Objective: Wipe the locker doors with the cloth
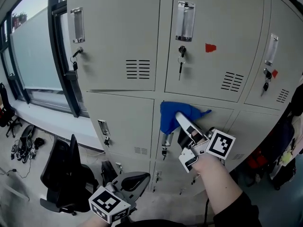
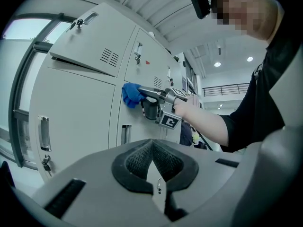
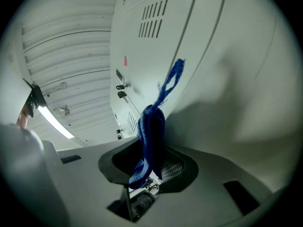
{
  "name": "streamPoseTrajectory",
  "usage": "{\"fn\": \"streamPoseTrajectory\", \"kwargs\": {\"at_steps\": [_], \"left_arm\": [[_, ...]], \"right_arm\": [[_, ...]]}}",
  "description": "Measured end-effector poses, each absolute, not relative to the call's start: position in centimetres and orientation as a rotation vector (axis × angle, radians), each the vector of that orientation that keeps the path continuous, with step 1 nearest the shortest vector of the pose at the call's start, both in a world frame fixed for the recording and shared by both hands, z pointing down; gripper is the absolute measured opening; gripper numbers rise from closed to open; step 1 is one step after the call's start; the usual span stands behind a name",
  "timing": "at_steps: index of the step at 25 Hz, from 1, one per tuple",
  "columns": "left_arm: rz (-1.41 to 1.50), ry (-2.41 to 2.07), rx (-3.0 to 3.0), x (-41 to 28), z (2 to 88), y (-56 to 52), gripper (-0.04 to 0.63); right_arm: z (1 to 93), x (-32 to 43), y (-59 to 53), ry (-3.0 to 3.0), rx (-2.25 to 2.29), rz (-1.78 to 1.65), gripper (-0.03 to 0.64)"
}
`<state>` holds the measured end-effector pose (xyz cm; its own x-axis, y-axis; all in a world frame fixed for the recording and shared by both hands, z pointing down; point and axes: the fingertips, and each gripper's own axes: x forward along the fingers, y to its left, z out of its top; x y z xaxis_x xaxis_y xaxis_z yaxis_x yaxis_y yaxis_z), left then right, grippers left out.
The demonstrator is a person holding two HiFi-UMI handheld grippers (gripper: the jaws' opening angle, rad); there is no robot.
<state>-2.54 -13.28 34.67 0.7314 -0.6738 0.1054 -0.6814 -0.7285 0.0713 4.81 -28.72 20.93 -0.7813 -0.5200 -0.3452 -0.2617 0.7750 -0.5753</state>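
A blue cloth (image 1: pixel 173 115) is pressed against the top of a lower-row grey locker door (image 1: pixel 215 126), in the middle column. My right gripper (image 1: pixel 177 119) is shut on the cloth and holds it to the door. In the right gripper view the blue cloth (image 3: pixel 150 138) hangs bunched between the jaws, close to the door (image 3: pixel 227 79). My left gripper (image 1: pixel 130 183) is low and away from the lockers, shut with nothing in it; its pads (image 2: pixel 137 162) meet. From the left gripper view the cloth (image 2: pixel 131 94) and right gripper (image 2: pixel 158 105) show against the door.
Upper locker doors (image 1: pixel 118 37) carry handles, keys and vents; a red sticker (image 1: pixel 210 47) marks one. A window (image 1: pixel 35 56) is at the left, with black office chairs (image 1: pixel 64 171) below it. Bags (image 1: pixel 279 160) hang at the right.
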Motion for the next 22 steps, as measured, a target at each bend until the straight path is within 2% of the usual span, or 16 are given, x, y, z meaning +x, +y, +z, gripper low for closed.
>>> {"fn": "streamPoseTrajectory", "kwargs": {"at_steps": [22], "left_arm": [[0.166, -1.043, 2.793, -3.1, 36.8, -14.6, 0.006]], "right_arm": [[36.7, 5.0, -30.3, 2.443, -0.752, -0.948, 0.095]]}}
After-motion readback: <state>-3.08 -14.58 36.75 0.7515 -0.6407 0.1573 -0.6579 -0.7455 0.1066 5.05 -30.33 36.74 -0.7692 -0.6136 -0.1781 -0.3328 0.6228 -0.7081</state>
